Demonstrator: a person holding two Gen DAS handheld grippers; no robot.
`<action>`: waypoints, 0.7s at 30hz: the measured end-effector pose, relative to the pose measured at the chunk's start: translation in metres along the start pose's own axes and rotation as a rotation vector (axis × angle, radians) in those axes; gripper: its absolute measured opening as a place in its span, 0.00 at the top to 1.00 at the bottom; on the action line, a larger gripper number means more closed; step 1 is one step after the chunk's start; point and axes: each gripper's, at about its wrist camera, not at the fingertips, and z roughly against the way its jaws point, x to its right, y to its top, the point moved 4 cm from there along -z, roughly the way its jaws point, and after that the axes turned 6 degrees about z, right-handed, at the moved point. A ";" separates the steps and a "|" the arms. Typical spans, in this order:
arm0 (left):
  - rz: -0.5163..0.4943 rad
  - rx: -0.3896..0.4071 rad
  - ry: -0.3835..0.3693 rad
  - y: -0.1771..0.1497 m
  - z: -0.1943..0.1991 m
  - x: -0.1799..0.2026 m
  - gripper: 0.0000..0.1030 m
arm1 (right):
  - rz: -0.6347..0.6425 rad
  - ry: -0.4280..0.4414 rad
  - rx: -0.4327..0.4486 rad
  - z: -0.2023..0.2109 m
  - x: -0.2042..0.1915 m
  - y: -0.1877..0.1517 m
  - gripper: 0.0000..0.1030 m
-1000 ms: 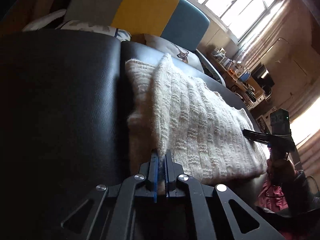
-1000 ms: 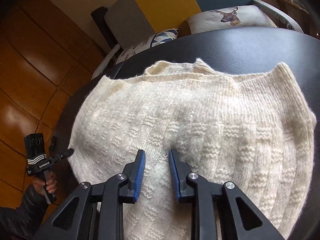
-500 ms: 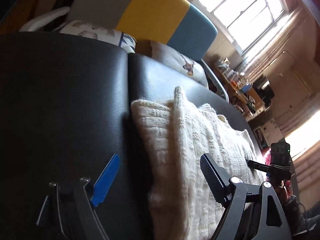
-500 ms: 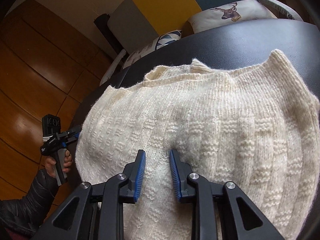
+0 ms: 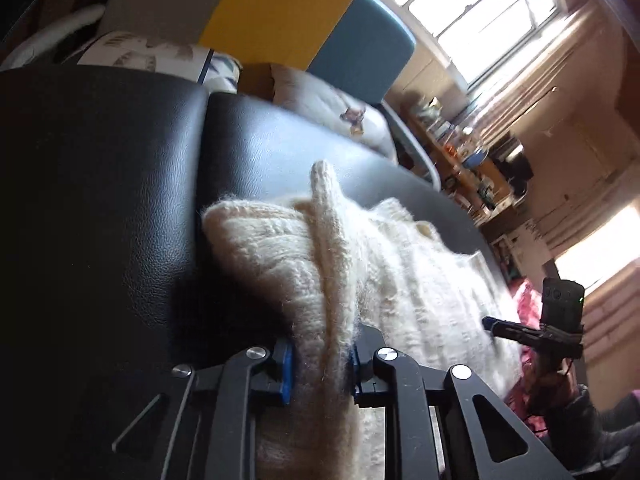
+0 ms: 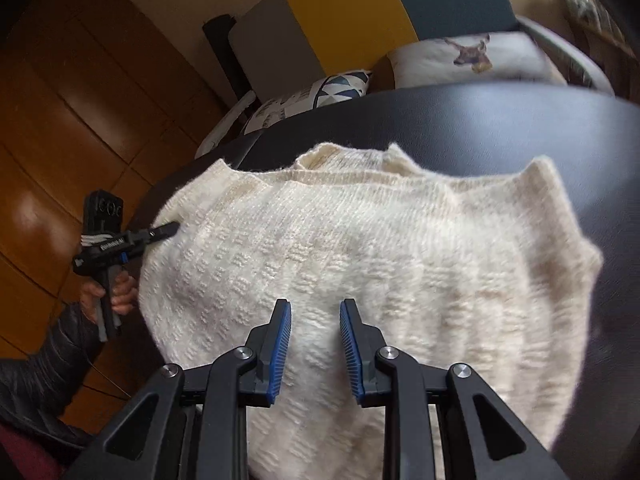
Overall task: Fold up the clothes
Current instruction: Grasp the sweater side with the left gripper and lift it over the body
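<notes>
A cream knitted sweater (image 6: pixel 360 248) lies folded on a black leather surface (image 6: pixel 500 120). It also shows in the left wrist view (image 5: pixel 400 280). My left gripper (image 5: pixel 320 354) is shut on a thick fold at the sweater's left edge; it shows from the side in the right wrist view (image 6: pixel 132 236). My right gripper (image 6: pixel 315 344) hovers over the sweater's near part with its jaws a little apart and nothing between them. It shows in the left wrist view (image 5: pixel 504 326) at the sweater's right side.
A grey, yellow and blue chair back (image 6: pixel 360 12) and printed cushions (image 6: pixel 472 60) stand behind the black surface (image 5: pixel 100 200). A wooden floor (image 6: pixel 60 120) lies to the left. A cluttered desk (image 5: pixel 472 168) and bright windows (image 5: pixel 472 4) are at the right.
My left gripper let go of the sweater edge, opened wide, then closed on a thicker fold at the left edge. My right gripper stayed over the sweater, slightly open.
</notes>
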 end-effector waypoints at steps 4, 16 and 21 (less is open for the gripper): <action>0.013 0.043 -0.037 0.000 0.019 0.002 0.81 | 0.074 -0.098 -0.057 0.019 0.021 -0.006 0.76; -0.015 0.078 0.042 0.014 0.057 0.022 0.81 | 0.193 -0.131 -0.234 -0.018 0.043 -0.014 0.75; -0.015 0.099 -0.020 0.015 0.069 0.058 0.81 | 0.158 -0.136 -0.252 -0.026 0.051 -0.013 0.75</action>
